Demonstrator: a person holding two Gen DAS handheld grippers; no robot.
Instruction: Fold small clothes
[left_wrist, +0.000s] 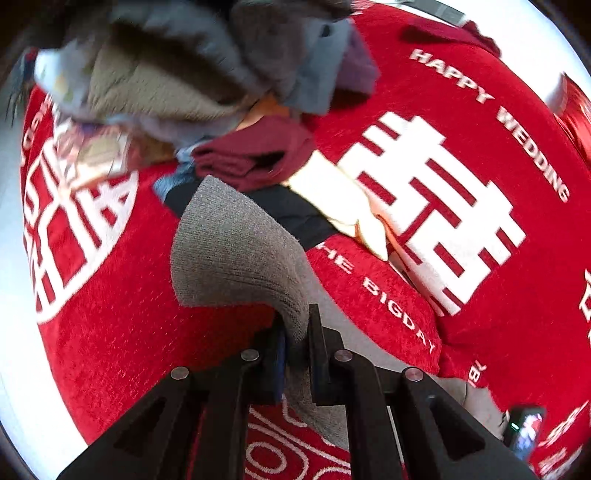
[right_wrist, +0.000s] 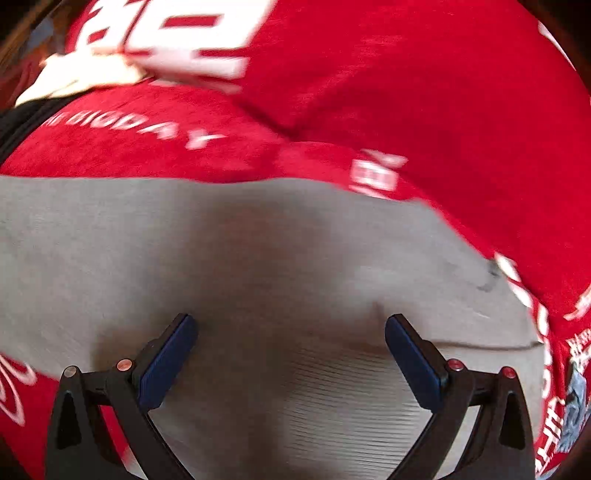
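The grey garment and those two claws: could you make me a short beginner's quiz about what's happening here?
1. True or false: the left claw is shut on the grey garment.
2. The right claw is: A) open above the grey garment, B) shut on it, C) holding a maroon cloth.
3. What colour is the cloth covering the surface?

Key: 1 true; 2 A; 3 red, with white lettering.
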